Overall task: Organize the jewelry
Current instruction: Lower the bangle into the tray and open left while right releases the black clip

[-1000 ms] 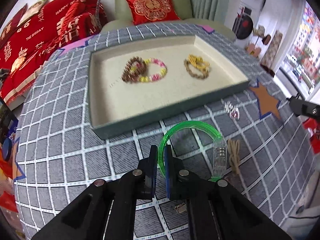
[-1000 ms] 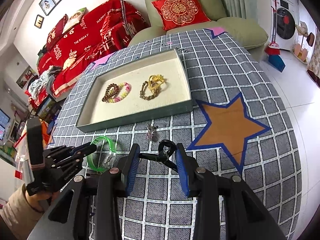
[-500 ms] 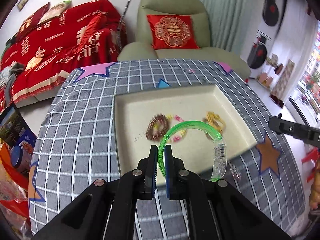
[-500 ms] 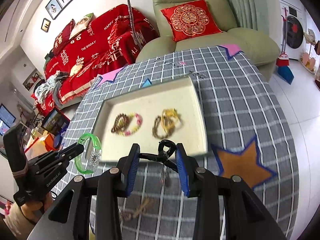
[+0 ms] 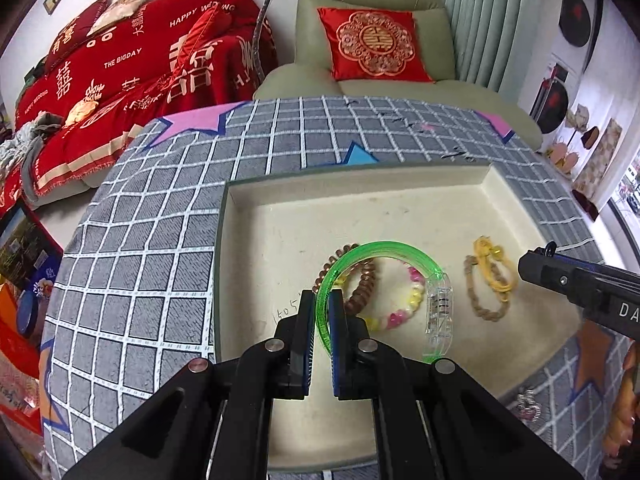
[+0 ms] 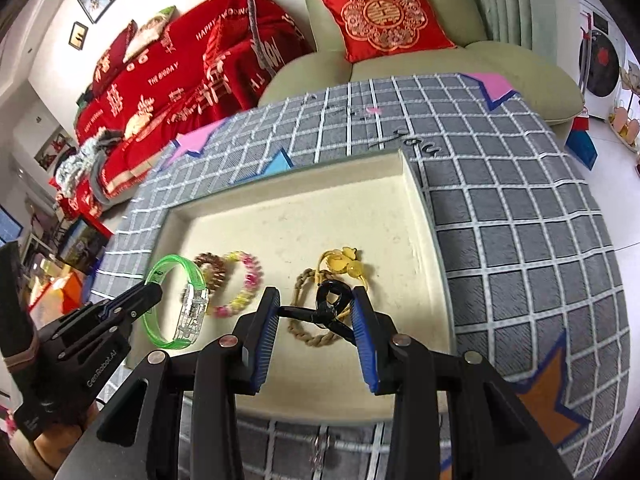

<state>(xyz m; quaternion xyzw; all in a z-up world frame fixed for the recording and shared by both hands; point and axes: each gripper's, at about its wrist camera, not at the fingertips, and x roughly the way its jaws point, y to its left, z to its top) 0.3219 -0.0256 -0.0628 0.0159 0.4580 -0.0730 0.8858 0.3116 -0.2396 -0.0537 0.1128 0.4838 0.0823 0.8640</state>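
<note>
My left gripper (image 5: 320,312) is shut on a green see-through bangle (image 5: 384,248) with a clear clasp. It holds the bangle over the near left part of the cream-lined tray (image 5: 360,184). My right gripper (image 6: 316,312) is shut on a small black clip (image 6: 328,308), held above the tray's near middle. In the tray lie a brown bead bracelet (image 5: 366,284), a pink and yellow bead bracelet (image 5: 412,292) and a yellow piece with a braided cord bracelet (image 5: 490,280). The right wrist view shows the left gripper (image 6: 152,292) and the bangle (image 6: 188,276) at the left.
The tray sits on a grey checked cloth (image 5: 140,280) with coloured stars. A small silver piece (image 5: 528,404) lies on the cloth in front of the tray. A green armchair with a red cushion (image 5: 372,46) and a red-covered sofa (image 5: 120,80) stand behind the table.
Both grippers have moved forward from the cloth in front of the tray to above the tray. The bangle and the black clip came with them, and both grips are unchanged.
</note>
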